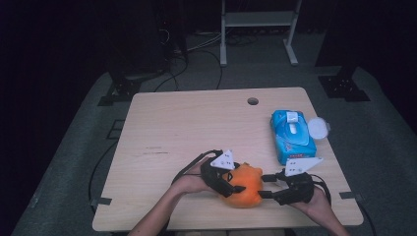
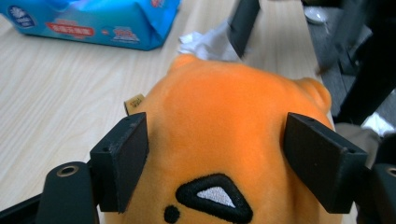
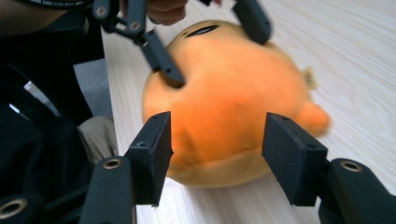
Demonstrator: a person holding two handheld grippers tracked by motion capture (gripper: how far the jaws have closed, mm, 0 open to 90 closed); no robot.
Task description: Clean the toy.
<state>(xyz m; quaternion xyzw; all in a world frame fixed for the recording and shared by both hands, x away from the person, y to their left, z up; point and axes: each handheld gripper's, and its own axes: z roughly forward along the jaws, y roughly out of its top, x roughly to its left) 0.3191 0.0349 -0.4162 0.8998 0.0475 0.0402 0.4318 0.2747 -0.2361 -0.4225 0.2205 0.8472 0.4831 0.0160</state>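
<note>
Dark room, pale wood surface [image 1: 172, 123]. Left hand-held gripper [image 1: 227, 184] pinches the orange plush [image 1: 248, 189] to steady it, while the right hand-held gripper [image 1: 265, 186] hangs open beside it.

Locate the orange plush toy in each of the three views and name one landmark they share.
High view: the orange plush toy lies near the table's front edge, between the two grippers.
Left gripper view: the toy sits in the lower centre, between the black jaws.
Right gripper view: the toy sits at centre, just beyond the jaws, with the other gripper's jaws on it.
Shared landmark: the light wooden table, also at and.
</note>
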